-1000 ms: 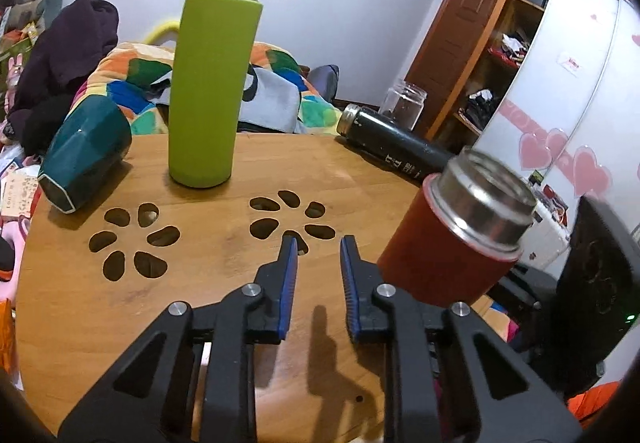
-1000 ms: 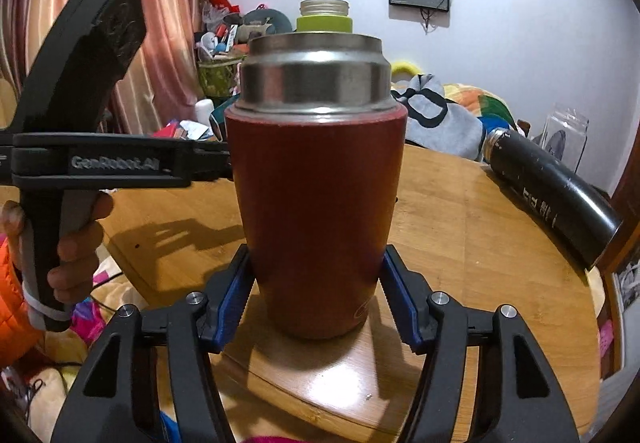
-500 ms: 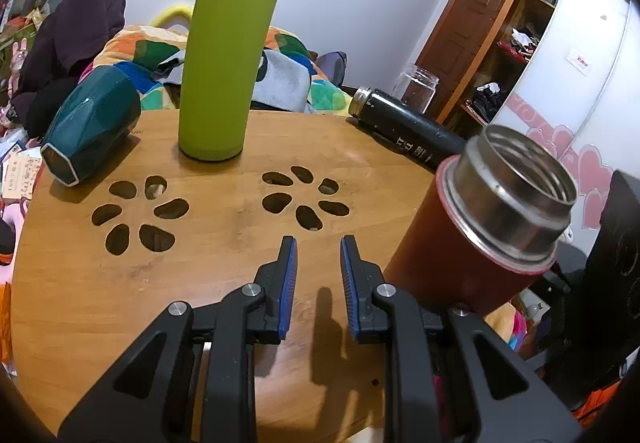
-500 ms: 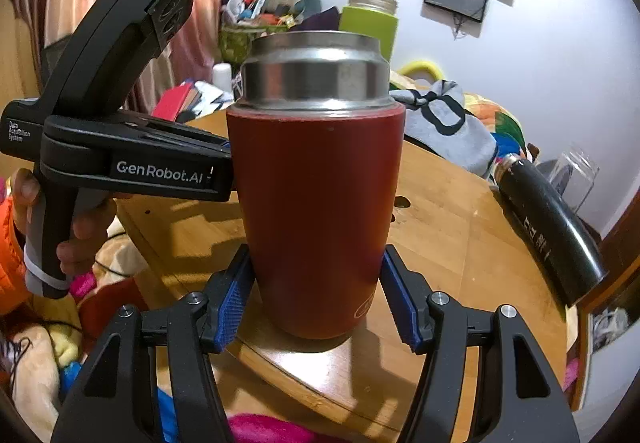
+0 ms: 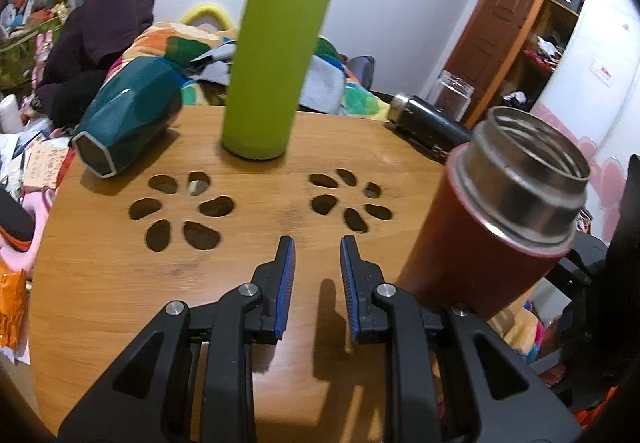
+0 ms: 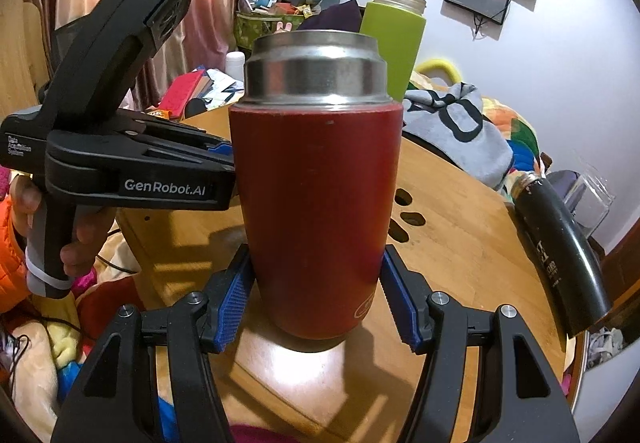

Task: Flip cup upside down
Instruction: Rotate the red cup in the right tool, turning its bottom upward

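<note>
A red cup (image 6: 316,203) with a steel rim stands mouth up, held between the blue pads of my right gripper (image 6: 316,299), which is shut on its lower body. It seems lifted slightly above the round wooden table (image 6: 460,243). In the left wrist view the red cup (image 5: 496,235) is at the right, leaning. My left gripper (image 5: 318,283) is empty, its jaws a small gap apart, over the table's near part, just left of the cup.
A tall green bottle (image 5: 276,55) stands at the table's far side. A teal cup (image 5: 128,123) lies on its side at the far left. A black bottle (image 6: 560,251) lies at the right edge. Flower-shaped cutouts (image 5: 180,211) pierce the tabletop. Clutter surrounds the table.
The right gripper has kept hold of the red cup and raised it. The left gripper has moved forward and higher over the table; its jaw gap is unchanged.
</note>
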